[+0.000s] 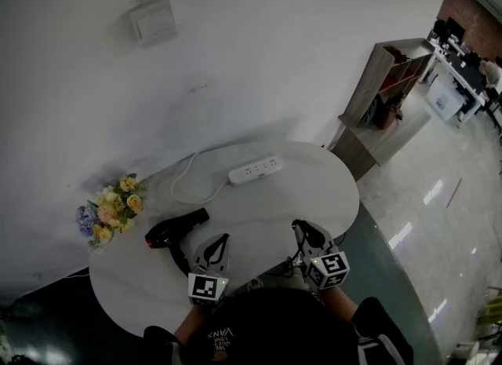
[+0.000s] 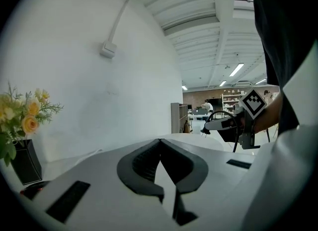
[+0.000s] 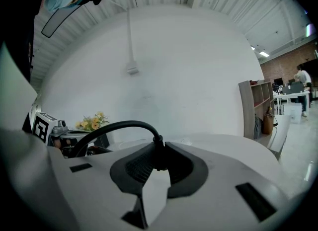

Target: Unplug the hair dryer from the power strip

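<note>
The black hair dryer (image 1: 176, 228) lies on the left part of the round white table (image 1: 329, 191). The white power strip (image 1: 255, 170) lies at the table's far side with no plug in its sockets; its white cable (image 1: 184, 187) loops to the left. My right gripper (image 1: 299, 227) (image 3: 159, 148) is near the table's front edge, shut on the dryer's black plug (image 3: 158, 156). The black cord (image 3: 114, 124) arches away to the left. My left gripper (image 1: 223, 239) (image 2: 160, 140) is shut and empty, just right of the dryer. The right gripper (image 2: 211, 127) also shows in the left gripper view.
A bunch of yellow and purple flowers (image 1: 110, 213) in a dark vase stands at the table's left edge. A wooden shelf unit (image 1: 384, 81) stands by the wall to the right. A switch box (image 1: 151, 20) is on the white wall behind the table.
</note>
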